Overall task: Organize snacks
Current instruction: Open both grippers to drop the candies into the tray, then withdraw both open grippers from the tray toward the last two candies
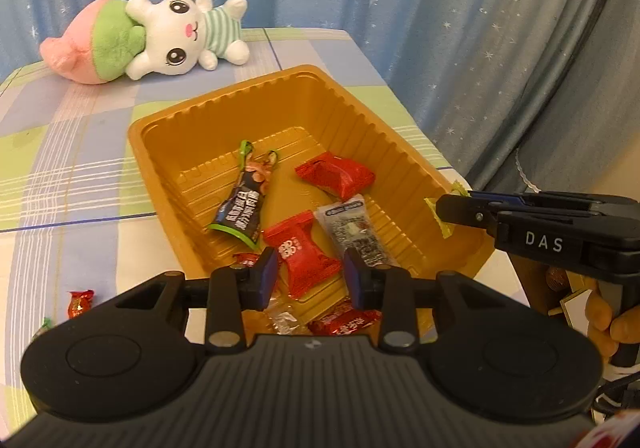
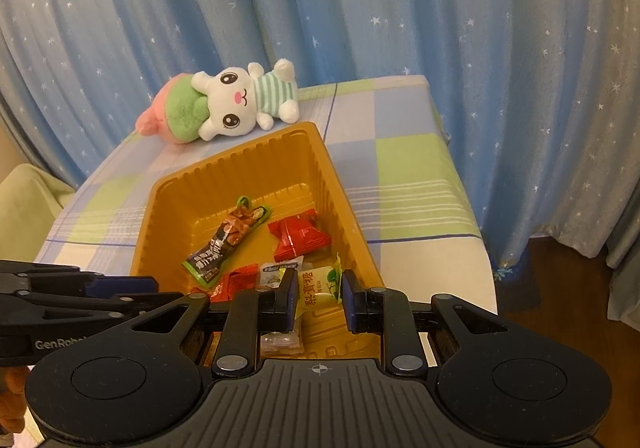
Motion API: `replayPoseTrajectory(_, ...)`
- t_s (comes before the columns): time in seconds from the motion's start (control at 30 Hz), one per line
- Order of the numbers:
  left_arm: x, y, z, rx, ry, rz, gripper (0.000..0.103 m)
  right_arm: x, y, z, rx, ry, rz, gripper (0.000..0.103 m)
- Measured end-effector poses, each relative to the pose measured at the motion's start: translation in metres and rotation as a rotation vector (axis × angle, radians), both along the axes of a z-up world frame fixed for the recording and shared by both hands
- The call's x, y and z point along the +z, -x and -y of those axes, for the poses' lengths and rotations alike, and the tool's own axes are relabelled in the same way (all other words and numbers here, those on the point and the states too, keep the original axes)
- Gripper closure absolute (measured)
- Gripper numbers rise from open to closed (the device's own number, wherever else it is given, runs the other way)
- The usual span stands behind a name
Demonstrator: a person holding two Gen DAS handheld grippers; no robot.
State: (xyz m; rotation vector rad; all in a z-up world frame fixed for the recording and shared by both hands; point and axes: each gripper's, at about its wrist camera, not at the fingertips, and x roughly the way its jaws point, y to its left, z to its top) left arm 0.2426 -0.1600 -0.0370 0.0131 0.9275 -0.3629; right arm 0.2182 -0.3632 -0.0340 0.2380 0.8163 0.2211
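Note:
An orange plastic tray (image 1: 224, 92) (image 2: 236, 152) sits on the checked tablecloth and holds several snacks. Among them are a dark packet with green ends (image 1: 240, 208), a red packet (image 1: 336, 174) and a clear black-and-white packet (image 1: 352, 228). My left gripper (image 1: 311, 276) hangs over the tray's near end with its jaws apart. A red candy packet (image 1: 300, 256) lies on the tray floor between the fingers, which do not press on it. My right gripper (image 2: 320, 288) (image 1: 440, 210) is over the tray's right rim, shut on a yellow-green candy (image 2: 318, 282) (image 1: 445, 229).
A plush rabbit (image 1: 160, 36) (image 2: 224, 108) lies at the table's far end, in front of a blue star curtain. A small red candy (image 1: 80, 302) lies on the cloth left of the tray. The table's edge drops off just right of the tray.

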Motion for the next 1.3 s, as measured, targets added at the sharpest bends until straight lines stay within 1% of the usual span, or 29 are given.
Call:
replayPoseTrajectory(0.13, 0.001, 0.002, -0.004, 0.013, -0.002, 0.001, 0.07, -0.001, -0.004, -0.003, 0.005, 0.01, 0.0, 0.079)
replayPoseTrajectory(0.2, 0.001, 0.003, -0.006, 0.019, -0.001, 0.001, 0.067, 0.0, -0.005, -0.005, 0.032, 0.011, 0.018, 0.075)
replayPoseTrajectory(0.23, 0.002, 0.003, -0.006, 0.022, -0.001, 0.001, 0.065, 0.001, -0.004, -0.007, 0.037, 0.016, 0.03, 0.066)
replayPoseTrajectory(0.27, 0.002, 0.004, -0.007, 0.026, -0.001, 0.001, 0.061, 0.002, -0.004, -0.009, 0.035, 0.028, 0.04, 0.051)
replayPoseTrajectory(0.33, 0.004, 0.006, -0.009, 0.032, -0.001, 0.006, 0.058, 0.003, -0.002, -0.01, 0.02, 0.04, 0.058, 0.039)
replayPoseTrajectory(0.4, 0.005, 0.008, -0.011, 0.034, 0.0, 0.007, 0.057, 0.004, 0.0, -0.01, 0.017, 0.03, 0.061, 0.039)
replayPoseTrajectory(0.43, 0.006, 0.009, -0.012, 0.036, 0.001, 0.006, 0.055, 0.004, 0.0, -0.01, 0.018, 0.024, 0.054, 0.039)
replayPoseTrajectory(0.47, 0.007, 0.011, -0.013, 0.038, 0.002, 0.006, 0.05, 0.005, 0.001, -0.009, 0.019, 0.018, 0.048, 0.039)
replayPoseTrajectory(0.53, 0.009, 0.014, -0.015, 0.041, 0.005, 0.01, 0.048, 0.005, 0.006, -0.01, 0.019, 0.013, 0.044, 0.039)
replayPoseTrajectory(0.63, 0.012, 0.018, -0.018, 0.044, 0.005, 0.013, 0.045, 0.005, 0.012, -0.011, 0.021, 0.011, 0.031, 0.036)
replayPoseTrajectory(0.73, 0.015, 0.023, -0.02, 0.048, 0.004, 0.018, 0.04, 0.005, 0.02, -0.012, 0.018, 0.004, 0.025, 0.032)
replayPoseTrajectory(0.87, 0.019, 0.03, -0.023, 0.052, -0.002, 0.028, 0.035, 0.008, 0.027, -0.014, 0.016, -0.007, 0.022, 0.028)
replayPoseTrajectory(1.13, 0.026, 0.046, -0.037, 0.083, 0.005, 0.03, 0.029, 0.016, 0.045, -0.02, 0.024, -0.01, 0.024, 0.025)
replayPoseTrajectory(1.3, 0.03, 0.059, -0.048, 0.107, -0.007, 0.03, 0.029, 0.019, 0.058, -0.028, 0.029, -0.013, 0.017, 0.024)
